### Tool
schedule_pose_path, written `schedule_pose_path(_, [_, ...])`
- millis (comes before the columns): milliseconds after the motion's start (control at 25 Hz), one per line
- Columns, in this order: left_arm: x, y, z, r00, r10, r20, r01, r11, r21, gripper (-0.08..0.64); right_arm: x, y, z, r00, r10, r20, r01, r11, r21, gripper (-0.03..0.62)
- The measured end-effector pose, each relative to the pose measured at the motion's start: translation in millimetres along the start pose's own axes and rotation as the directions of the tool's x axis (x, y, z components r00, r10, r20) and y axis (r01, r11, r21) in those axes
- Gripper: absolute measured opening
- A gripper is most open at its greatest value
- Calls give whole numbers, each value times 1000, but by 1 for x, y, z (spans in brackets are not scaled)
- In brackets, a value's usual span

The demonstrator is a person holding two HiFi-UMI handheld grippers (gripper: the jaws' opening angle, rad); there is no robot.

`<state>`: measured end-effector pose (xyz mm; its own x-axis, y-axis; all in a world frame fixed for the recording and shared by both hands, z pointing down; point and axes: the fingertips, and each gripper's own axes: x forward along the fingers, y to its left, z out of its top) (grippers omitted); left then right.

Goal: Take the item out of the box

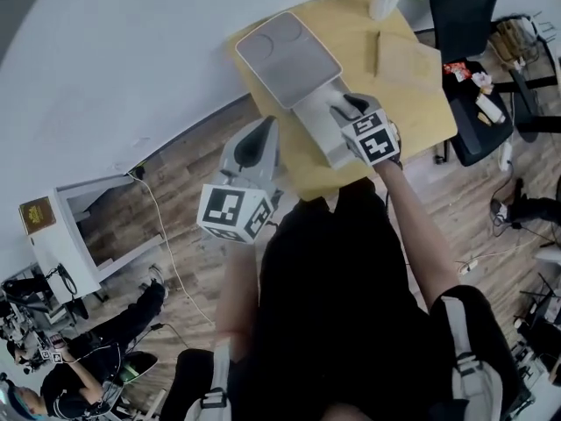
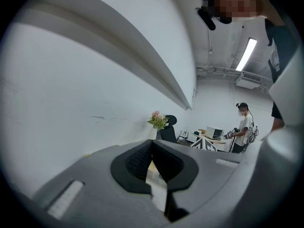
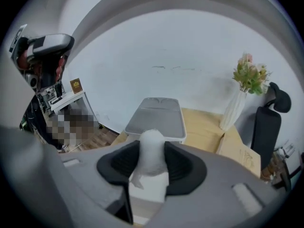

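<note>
Your right hand-held gripper [image 3: 152,146] grasps the white wrapped item [image 3: 152,152] just over the open grey box [image 3: 156,115] on the table [image 3: 202,127]. The soft wrap could slip or snag, dragging the box. Your left hand-held gripper [image 2: 153,163] is clenched and empty.

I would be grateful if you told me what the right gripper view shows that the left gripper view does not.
Only the right gripper view: a white wrapped item held in the right gripper, the grey lid of the box behind it, and a cardboard flap on the wooden table.
Only the left gripper view: the left gripper shut on nothing, a ceiling light, and a person standing in the distance.
Both: the vase of flowers, the black chair and the white wall.
</note>
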<state>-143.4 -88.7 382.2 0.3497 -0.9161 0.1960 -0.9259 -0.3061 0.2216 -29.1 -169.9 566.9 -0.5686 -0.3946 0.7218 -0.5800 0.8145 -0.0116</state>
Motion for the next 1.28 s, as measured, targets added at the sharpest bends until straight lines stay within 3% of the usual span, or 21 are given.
schedule_pose_path(240, [17, -14, 9, 996, -84, 1, 84, 996, 28, 3, -45, -9, 27, 989, -31, 141, 18, 995, 94, 164])
schedule_pose_path(560, [39, -41, 18, 983, -184, -1, 184, 981, 58, 3, -108, -22, 48, 949, -89, 302, 30, 980, 195, 160])
schedule_pose_path(1280, [62, -87, 36, 955, -295, 15, 293, 952, 90, 3, -225, -35, 93, 796, -180, 577, 34, 966, 255, 155])
